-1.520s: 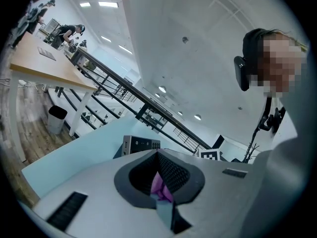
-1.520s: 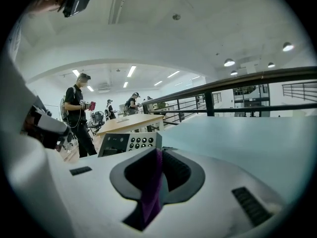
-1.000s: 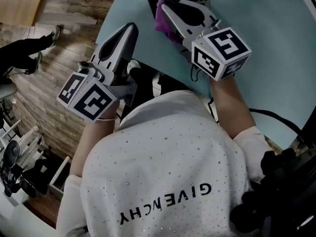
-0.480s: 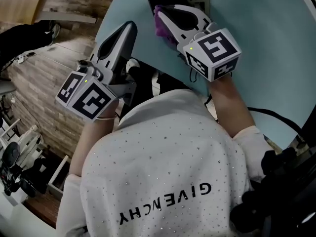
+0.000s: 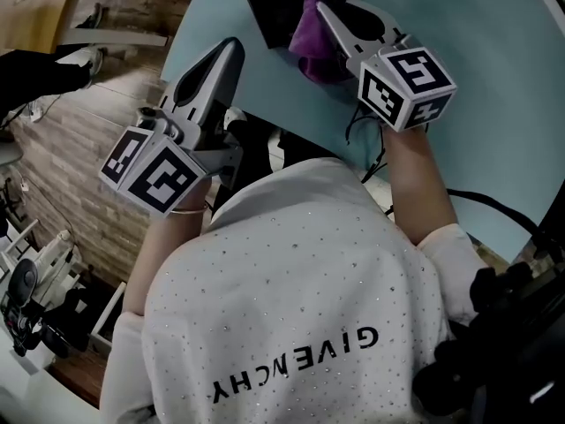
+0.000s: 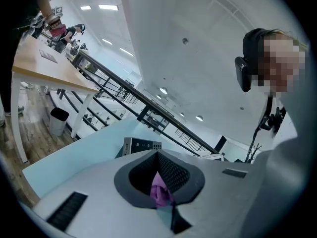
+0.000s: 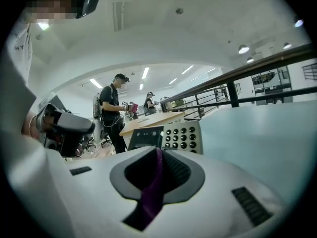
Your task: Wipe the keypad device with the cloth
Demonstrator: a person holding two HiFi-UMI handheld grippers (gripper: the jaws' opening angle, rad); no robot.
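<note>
The dark keypad device [image 5: 269, 7] lies at the near edge of the pale blue table [image 5: 494, 78]; its button pad [image 7: 183, 137] and small screen face me in the right gripper view. My right gripper [image 5: 325, 11] is shut on the purple cloth [image 5: 313, 47], which rests bunched against the device's right part. The cloth [image 7: 153, 187] runs as a strip between the closed jaws. My left gripper [image 5: 231, 49] is shut and hangs off the table's left edge, apart from the device [image 6: 141, 145]. A purple scrap [image 6: 159, 192] shows in the gap between its jaws.
A black cable [image 5: 494, 210] trails over the table at the right. Wooden flooring [image 5: 79, 175] lies left of the table, and a wooden desk [image 6: 44, 71] stands beyond. People stand at a bench [image 7: 111, 118] far behind the device.
My right gripper has slid to the right with the cloth, baring more of the device's left side. The left gripper has stayed where it was.
</note>
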